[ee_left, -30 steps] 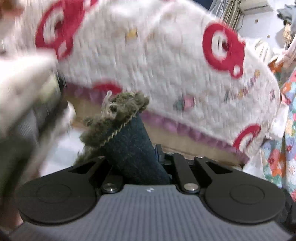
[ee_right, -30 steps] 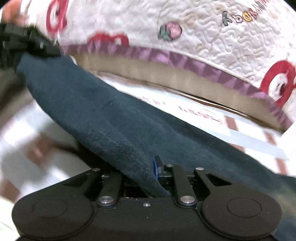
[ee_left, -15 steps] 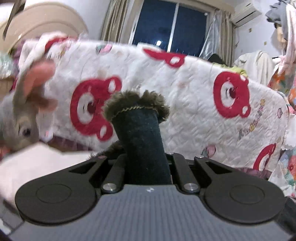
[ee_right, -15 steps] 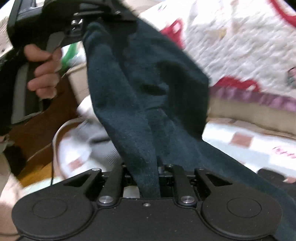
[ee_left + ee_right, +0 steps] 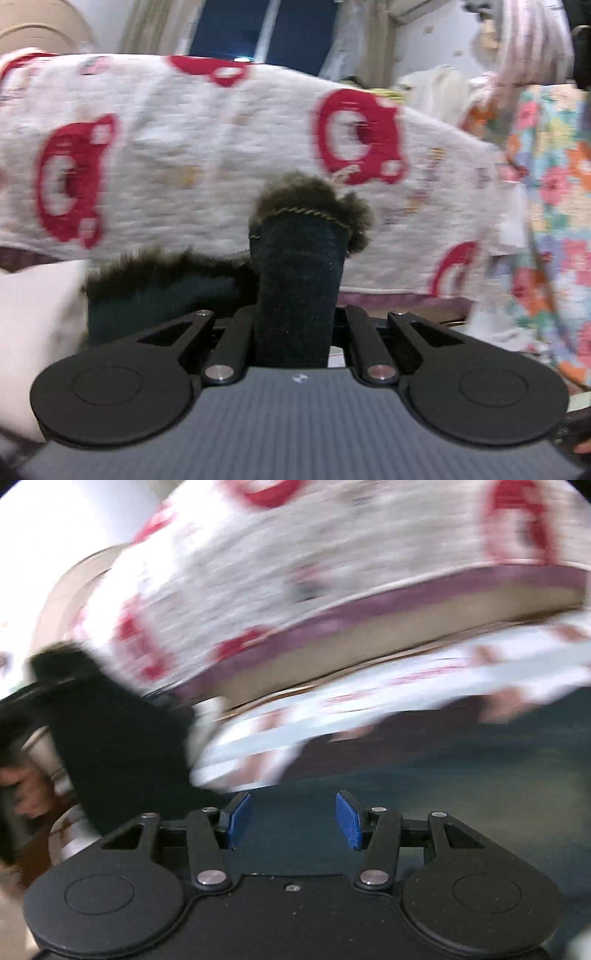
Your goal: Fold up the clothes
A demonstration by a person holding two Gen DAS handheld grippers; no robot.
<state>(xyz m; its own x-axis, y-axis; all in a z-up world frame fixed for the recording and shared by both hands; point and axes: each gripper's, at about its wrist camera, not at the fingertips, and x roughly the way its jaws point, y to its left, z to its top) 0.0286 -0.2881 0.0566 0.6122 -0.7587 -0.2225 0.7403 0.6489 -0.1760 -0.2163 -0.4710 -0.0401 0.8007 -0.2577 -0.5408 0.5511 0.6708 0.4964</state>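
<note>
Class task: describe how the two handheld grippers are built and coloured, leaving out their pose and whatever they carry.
The left gripper has a black body with two round discs, black linkage bars with silver rivets, and a grey ribbed top plate bearing a small white mark. The right gripper has the same black discs, bars and rivets, but an all-black plate; its fingers carry blue ribbed pads.

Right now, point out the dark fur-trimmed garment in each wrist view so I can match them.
Left wrist: the dark garment stands up centre frame, pinched in the left gripper, its fur trim on top.
Right wrist: the same garment lies blurred across the lower right, beneath the open right gripper.
Shared landmark: the white quilt with red bears.
</note>
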